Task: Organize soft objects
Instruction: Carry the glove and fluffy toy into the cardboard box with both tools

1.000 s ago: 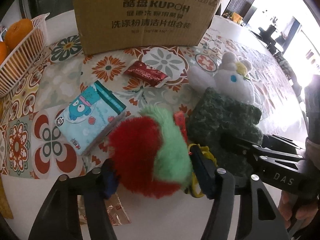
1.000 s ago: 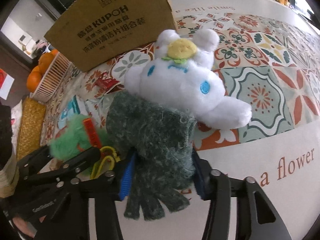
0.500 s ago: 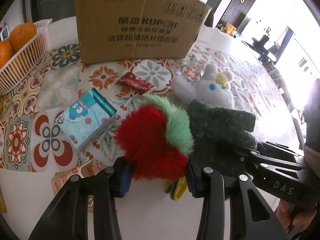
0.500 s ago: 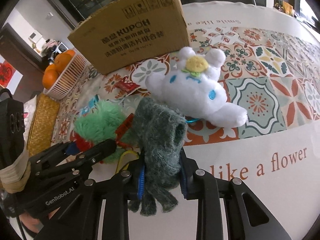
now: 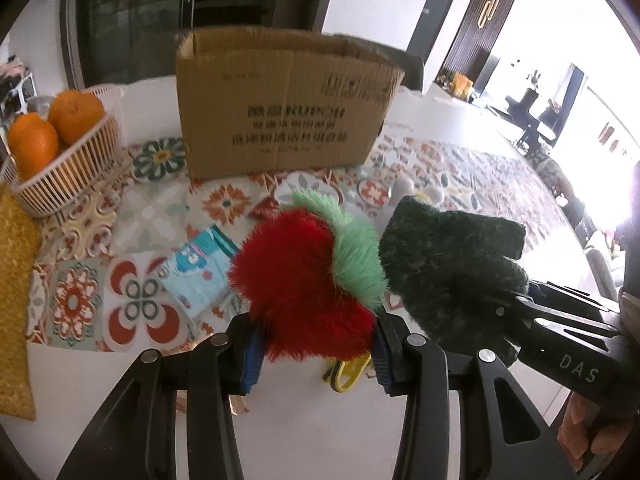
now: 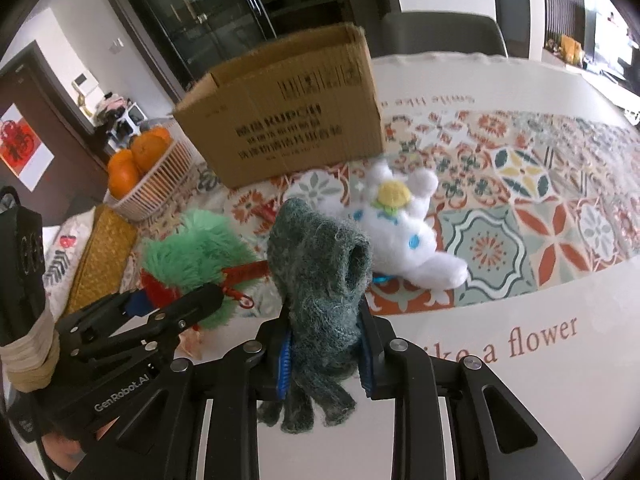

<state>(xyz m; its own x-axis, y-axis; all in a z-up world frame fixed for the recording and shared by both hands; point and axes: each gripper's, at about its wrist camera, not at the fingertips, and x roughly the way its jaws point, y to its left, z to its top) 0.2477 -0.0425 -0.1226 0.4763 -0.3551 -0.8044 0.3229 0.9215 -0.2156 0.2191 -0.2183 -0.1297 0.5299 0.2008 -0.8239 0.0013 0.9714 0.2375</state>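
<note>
My left gripper (image 5: 316,354) is shut on a fluffy red and green plush ball (image 5: 308,280) and holds it above the table. The ball also shows in the right wrist view (image 6: 196,252). My right gripper (image 6: 324,364) is shut on a dark green knitted glove (image 6: 320,280), lifted off the table; the glove also shows in the left wrist view (image 5: 448,272). A white plush bunny (image 6: 404,224) lies on the patterned cloth behind the glove. An open cardboard box (image 5: 284,100) stands at the back, also seen in the right wrist view (image 6: 288,116).
A white basket of oranges (image 5: 60,152) stands at the left. A blue tissue pack (image 5: 200,276), a red snack packet (image 5: 264,208) and a yellow clip (image 5: 348,372) lie on the table (image 6: 520,380). A woven yellow mat (image 5: 16,304) is at the left edge.
Both grippers have risen off the table with the plush ball and the glove in them. The box's open top has come into view.
</note>
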